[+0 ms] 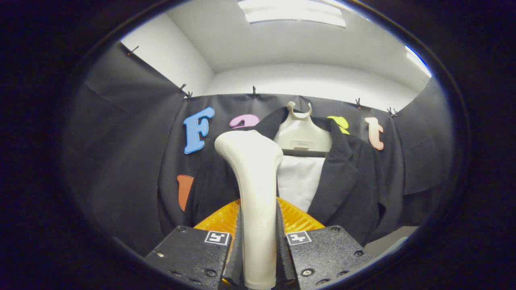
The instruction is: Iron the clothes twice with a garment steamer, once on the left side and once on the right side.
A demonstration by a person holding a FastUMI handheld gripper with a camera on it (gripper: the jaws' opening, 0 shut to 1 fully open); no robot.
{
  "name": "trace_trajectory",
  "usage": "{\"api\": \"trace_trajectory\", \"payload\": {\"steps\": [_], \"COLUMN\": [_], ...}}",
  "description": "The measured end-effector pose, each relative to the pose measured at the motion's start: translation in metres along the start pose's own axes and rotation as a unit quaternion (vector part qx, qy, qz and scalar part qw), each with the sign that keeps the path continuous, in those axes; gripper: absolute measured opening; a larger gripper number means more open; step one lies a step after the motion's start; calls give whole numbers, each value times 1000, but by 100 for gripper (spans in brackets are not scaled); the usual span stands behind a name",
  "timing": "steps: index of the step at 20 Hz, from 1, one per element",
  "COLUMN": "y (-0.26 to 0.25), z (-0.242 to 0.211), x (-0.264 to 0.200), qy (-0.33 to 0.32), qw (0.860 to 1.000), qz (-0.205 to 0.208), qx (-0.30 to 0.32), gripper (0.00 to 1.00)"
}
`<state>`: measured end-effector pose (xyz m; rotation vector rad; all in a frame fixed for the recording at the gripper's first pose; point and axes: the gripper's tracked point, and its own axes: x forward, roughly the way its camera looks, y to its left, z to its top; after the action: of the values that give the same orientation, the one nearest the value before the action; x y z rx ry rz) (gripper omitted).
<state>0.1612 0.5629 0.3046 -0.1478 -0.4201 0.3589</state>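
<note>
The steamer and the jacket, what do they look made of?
The steamer, clamped between the fingers of the hand-held gripper, looks like smooth cream plastic with a soft sheen. The jacket on the hanger seems dark woven cloth, matte, with a ribbed collar.

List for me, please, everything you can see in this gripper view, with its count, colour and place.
garment steamer: one, cream white, upright between the fingers, its head in front of the jacket's left side
jacket: one, black, hanging open on the hanger, beyond the steamer
hanger: one, white, hooked at the top of the booth wall
white panel: one, inside the open jacket, below the hanger
clips: several, dark, along the wall's top edge
fingers: two, black with orange behind, shut on the steamer's handle
</note>
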Motion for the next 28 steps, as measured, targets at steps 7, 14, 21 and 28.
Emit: {"api": "trace_trajectory", "payload": {"steps": [7, 14, 21, 28], "y": [4, -2, 6, 9], "z": [-51, -104, -154, -226], "x": [-29, -71, -111, -149], "qy": [38, 94, 137, 213], "qw": [999, 995, 990, 976], "qz": [8, 8, 10, 2], "qx": [-15, -16, -42, -42], "gripper": [38, 38, 38, 38]}}
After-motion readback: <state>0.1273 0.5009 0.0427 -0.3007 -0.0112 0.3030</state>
